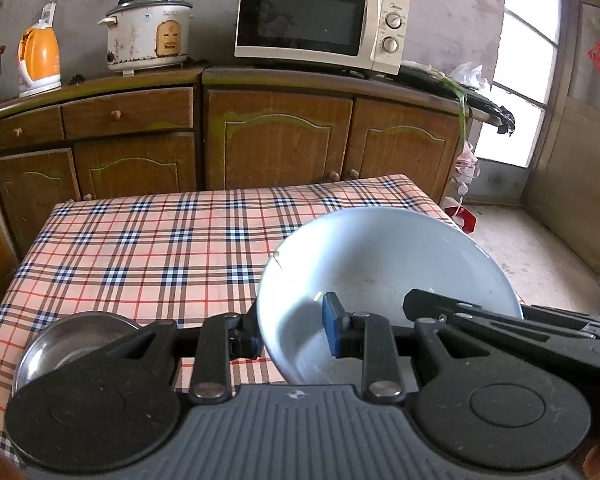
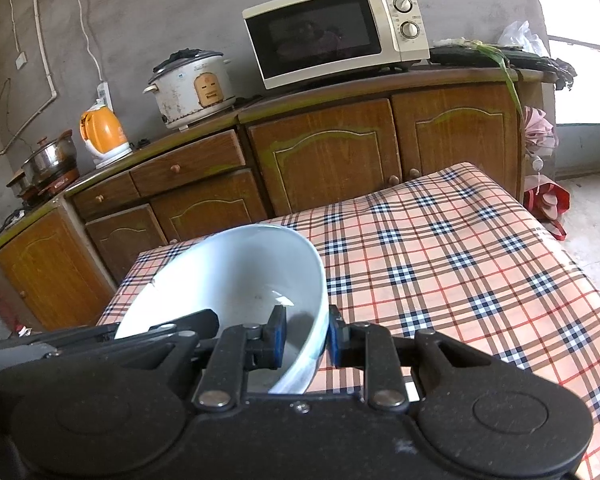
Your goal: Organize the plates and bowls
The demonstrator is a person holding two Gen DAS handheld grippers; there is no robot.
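left gripper (image 1: 290, 334): jaws clamped on near-left rim of wide white ceramic bowl (image 1: 380, 264) | right gripper (image 2: 306, 338): clamped on its right rim | bowl: tilted, lifted above checked tablecloth (image 1: 140, 248) | round steel dish (image 1: 72, 340): on cloth, left of bowl

White bowl (image 1: 380, 280): large, glazed, plain inside, faint smudges on inner wall, small dark nick on upper-left rim. Tilted, opening facing camera, raised above checked surface (image 1: 160, 240). Lower right of centre in left wrist view; lower left of centre in right wrist view (image 2: 236, 276).

Steel bowl (image 1: 72, 340): small, shiny metal, upright on surface, lower left of left wrist view, partly hidden, apart from white bowl.
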